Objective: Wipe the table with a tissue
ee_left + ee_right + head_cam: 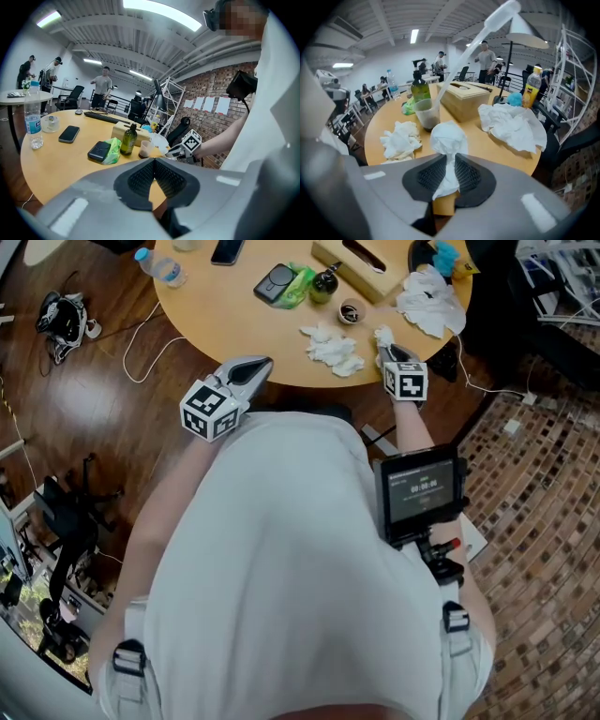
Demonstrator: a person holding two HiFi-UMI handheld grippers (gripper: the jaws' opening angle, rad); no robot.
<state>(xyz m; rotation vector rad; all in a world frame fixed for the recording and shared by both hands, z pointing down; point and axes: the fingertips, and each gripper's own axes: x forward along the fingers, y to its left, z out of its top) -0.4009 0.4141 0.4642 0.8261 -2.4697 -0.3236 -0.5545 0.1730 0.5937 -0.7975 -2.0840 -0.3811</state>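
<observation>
We see the tissue (pixel 447 138) pinched btwn the pads of the right gripper (pixel 449 158): jaws closed on its twisted tail, w/ the bunched white head sticking out past the tips. In the head view the same tissue (pixel 383 336) sits over the table (pixel 234 329) nr its near rim, right in front of the right gripper (pixel 395 356). We can't tell if it touches the wood. Just to its left lies a crumpled wad (pixel 331 346) of white paper, apart from the held piece. The right gripper view shows that wad (pixel 399 139) too. Behind the held tissue stands a small cup (pixel 426 113), & behind that a dark green bottle (pixel 420 89) & a wooden tissue box (pixel 465 98). To the right a bigger heap of loose paper (pixel 511 123) spreads toward the table edge. The left gripper (pixel 262 365) hovers at the near rim, well apart from the tissue. Its own view shows the left gripper (pixel 154 161) w/ jaws together & nothing btwn them. Further left on the table we make out a black case (pixel 98 151) beside a green packet (pixel 113 150), a phone (pixel 69 133) & a water bottle (pixel 33 119). A few people (pixel 102 86) stand in the bkgd.
</observation>
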